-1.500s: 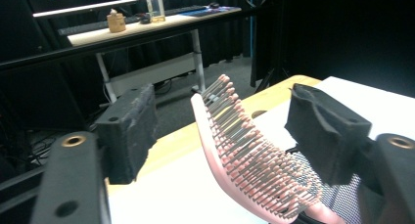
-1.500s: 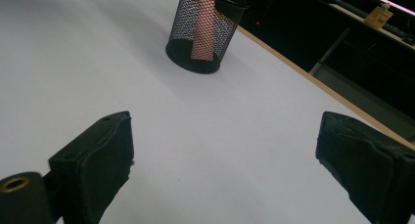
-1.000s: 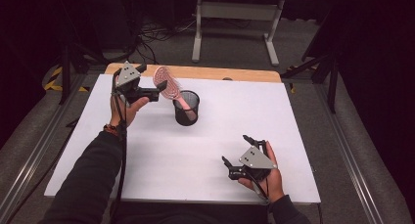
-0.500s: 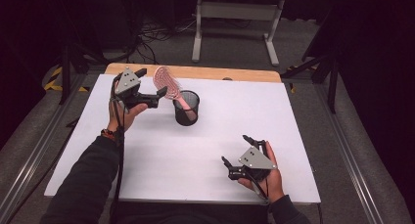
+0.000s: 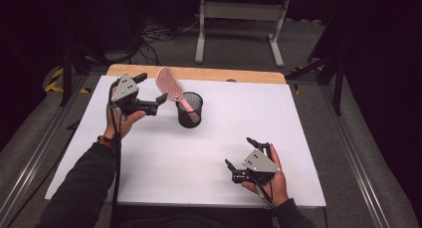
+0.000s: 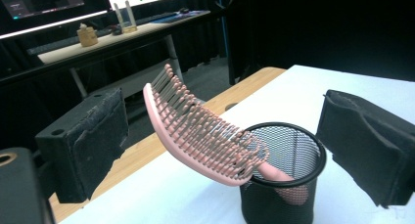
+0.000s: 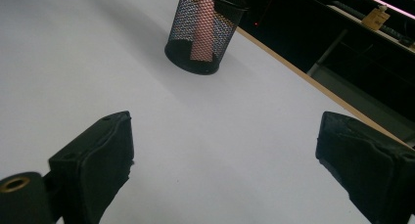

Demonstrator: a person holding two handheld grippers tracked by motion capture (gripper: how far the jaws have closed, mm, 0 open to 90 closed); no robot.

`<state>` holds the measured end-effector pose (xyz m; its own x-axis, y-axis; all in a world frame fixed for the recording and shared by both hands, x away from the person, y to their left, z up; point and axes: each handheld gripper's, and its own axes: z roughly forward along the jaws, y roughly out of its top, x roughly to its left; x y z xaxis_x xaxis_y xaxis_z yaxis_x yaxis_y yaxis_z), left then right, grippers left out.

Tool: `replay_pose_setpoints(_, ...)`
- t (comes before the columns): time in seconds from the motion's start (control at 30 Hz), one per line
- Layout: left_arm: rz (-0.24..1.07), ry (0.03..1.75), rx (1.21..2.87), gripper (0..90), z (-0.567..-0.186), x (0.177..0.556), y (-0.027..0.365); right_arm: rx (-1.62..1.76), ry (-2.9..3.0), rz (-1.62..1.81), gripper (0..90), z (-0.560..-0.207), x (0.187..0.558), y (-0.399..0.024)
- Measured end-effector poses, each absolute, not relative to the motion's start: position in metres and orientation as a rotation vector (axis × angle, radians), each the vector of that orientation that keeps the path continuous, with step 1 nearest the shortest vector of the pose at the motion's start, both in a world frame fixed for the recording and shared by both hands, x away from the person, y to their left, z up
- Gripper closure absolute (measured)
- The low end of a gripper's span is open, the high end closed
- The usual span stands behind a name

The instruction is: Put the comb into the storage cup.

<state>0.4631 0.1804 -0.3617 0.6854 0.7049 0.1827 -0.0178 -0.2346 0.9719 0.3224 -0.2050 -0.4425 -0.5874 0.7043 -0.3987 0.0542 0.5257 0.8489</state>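
Pink hairbrush (image 5: pixel 169 87) stands handle-down in the black mesh cup (image 5: pixel 189 110), bristle head sticking out and tilted away from the cup toward the left gripper (image 5: pixel 150 99). The left gripper sits just beside the cup, level with the brush head, jaws wide apart and holding nothing (in the left gripper view the brush (image 6: pixel 205 131) lies between the two pads, touching neither). Right gripper (image 5: pixel 243 161) is well apart from the cup, near the table's (image 5: pixel 298 123) front edge, jaws spread wide, empty.
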Motion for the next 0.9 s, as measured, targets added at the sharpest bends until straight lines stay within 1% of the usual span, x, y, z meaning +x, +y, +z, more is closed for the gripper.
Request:
replay_pose_setpoints(0.53, 0.736, 0.504, 1.717, 5.8, -0.366, 0.447, 0.176, 0.615, 1.999, 1.079, 7.5, -0.443, 0.322, -0.205)
replay_pose_setpoints(0.63, 0.744, 0.496, 1.696, 5.9, -0.370, 0.440, 0.173, 0.614, 1.998, 1.079, 7.5, -0.443, 0.322, -0.205)
replay_pose_setpoints(0.9, 0.750, 0.484, 1.700, 5.8, -0.379, 0.430, 0.169, 0.614, 2.000, 1.075, 7.5, -0.443, 0.323, -0.205)
